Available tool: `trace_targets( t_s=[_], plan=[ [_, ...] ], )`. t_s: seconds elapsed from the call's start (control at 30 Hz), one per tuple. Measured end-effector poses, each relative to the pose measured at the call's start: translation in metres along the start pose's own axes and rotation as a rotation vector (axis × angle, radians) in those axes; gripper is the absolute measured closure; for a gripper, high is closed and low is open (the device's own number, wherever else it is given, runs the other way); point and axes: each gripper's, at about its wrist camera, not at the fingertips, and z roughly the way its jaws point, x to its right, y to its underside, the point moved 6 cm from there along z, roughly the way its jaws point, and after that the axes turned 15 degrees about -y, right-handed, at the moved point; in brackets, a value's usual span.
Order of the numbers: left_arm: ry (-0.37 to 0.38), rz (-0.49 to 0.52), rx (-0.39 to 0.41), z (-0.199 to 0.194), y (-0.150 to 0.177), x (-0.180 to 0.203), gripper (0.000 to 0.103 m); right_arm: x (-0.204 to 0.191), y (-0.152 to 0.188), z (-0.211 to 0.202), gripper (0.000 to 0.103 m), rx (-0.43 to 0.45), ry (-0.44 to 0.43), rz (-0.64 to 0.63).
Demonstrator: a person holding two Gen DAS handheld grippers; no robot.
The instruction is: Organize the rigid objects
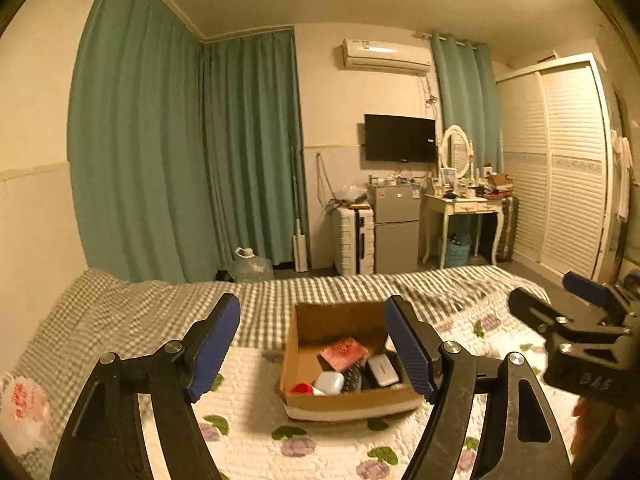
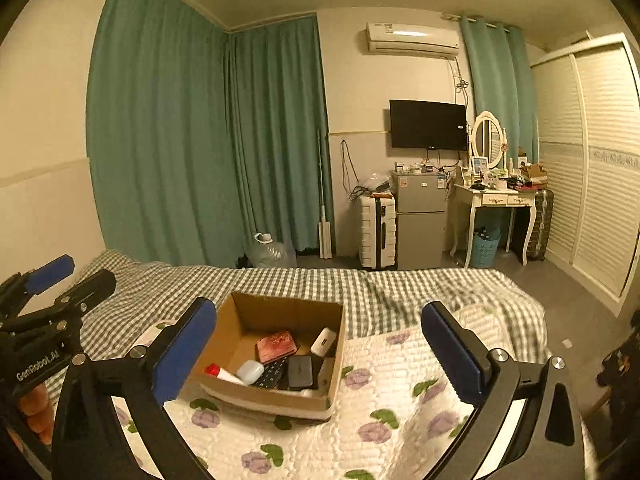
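An open cardboard box (image 1: 302,340) (image 2: 240,332) sits on the bed. It holds a red case (image 1: 343,353) (image 2: 277,346), a white earbud case (image 1: 329,382) (image 2: 250,371), a white rectangular case (image 1: 383,369) (image 2: 323,341), a dark remote (image 2: 271,373), a black case (image 2: 300,372) and a red-capped tube (image 2: 222,374). My left gripper (image 1: 312,340) is open and empty, above and in front of the box. My right gripper (image 2: 320,344) is open and empty, held above the box's near side. Each gripper shows in the other's view, the right (image 1: 576,312) and the left (image 2: 52,288).
The bed has a floral quilt (image 2: 392,408) and a checked blanket (image 1: 160,304). Beyond it stand a water jug (image 2: 270,252), a white suitcase (image 2: 376,232), a small fridge (image 2: 420,220), a dressing table (image 2: 496,200) and a louvred wardrobe (image 2: 592,160).
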Motion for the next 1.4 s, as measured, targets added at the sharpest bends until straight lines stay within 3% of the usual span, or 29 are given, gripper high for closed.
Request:
trace_targets(
  t_s=[0.17,0.4,0.53,0.7,1.4],
  plan=[
    [-0.039,0.037,-0.049,0.019,0.049,0.008,0.026,0.007,0.043,0.007,0.0,0.083,0.044,0.003],
    [-0.053,0.044,-0.072,0.038,0.08,0.012,0.026,0.016,0.074,0.043,0.0,-0.008,0.067,-0.005],
    [-0.021,0.02,-0.089,0.04,0.084,0.008,0.026,0.021,0.083,0.052,0.0,-0.04,0.085,0.003],
    [-0.039,0.038,-0.078,0.037,0.084,0.011,0.026,0.023,0.09,0.056,0.0,-0.066,0.091,0.007],
    [-0.033,0.042,-0.09,0.038,0.088,0.012,0.026,0.018,0.094,0.058,0.0,-0.085,0.102,-0.028]
  ],
)
